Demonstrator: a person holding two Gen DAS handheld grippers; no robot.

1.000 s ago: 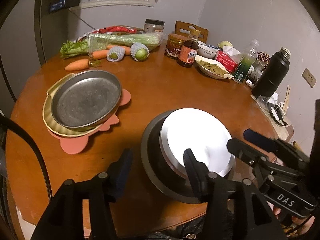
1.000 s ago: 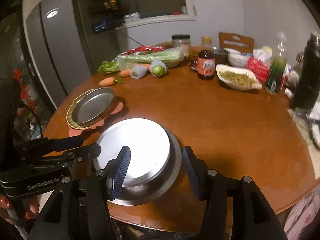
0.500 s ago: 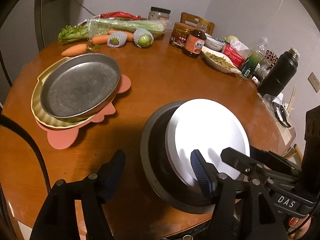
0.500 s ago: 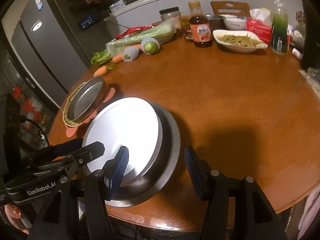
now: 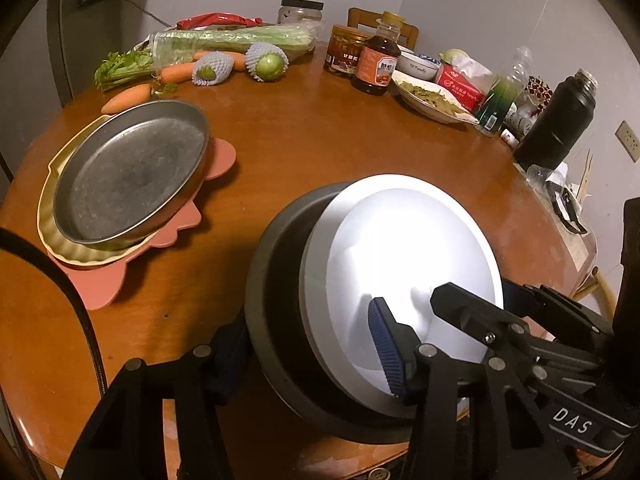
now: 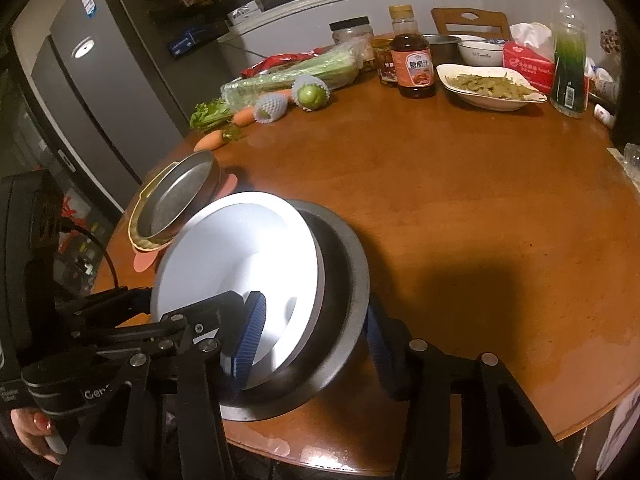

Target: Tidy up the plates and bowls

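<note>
Two hand-held grippers on the same stack at the near edge of the round wooden surface point(image 5: 328, 152). My left hand-held gripper point(image 5: 308, 352) straddles the rim of the dark metal bowl point(image 5: 272, 280): one blue pad outside the wall, the other inside against the white plate point(image 5: 408, 248) that sits tilted in the bowl. My right hand-held gripper point(image 6: 312, 332) does likewise from the opposite side, left pad on the plate face, right pad outside the bowl rim. Both jaws have just been closing, rim between them, roughly half closed; pads look pressed on, firm grip I cannot confirm. Stack of a steel pan point(image 5: 128, 172) on a cream scalloped plate point(image 5: 46, 216) on a pink mat point(image 5: 100, 284) sits further left, well apart from the bowl. Far side: carrots point(image 5: 126, 98), celery point(image 5: 224, 40), netted fruit point(image 5: 268, 62), sauce bottle point(image 5: 376, 64), dish of greens point(image 5: 432, 98), black flask point(image 5: 556, 124). A person's fingers point(image 6: 34, 428) hold the left handle in the right view.
</note>
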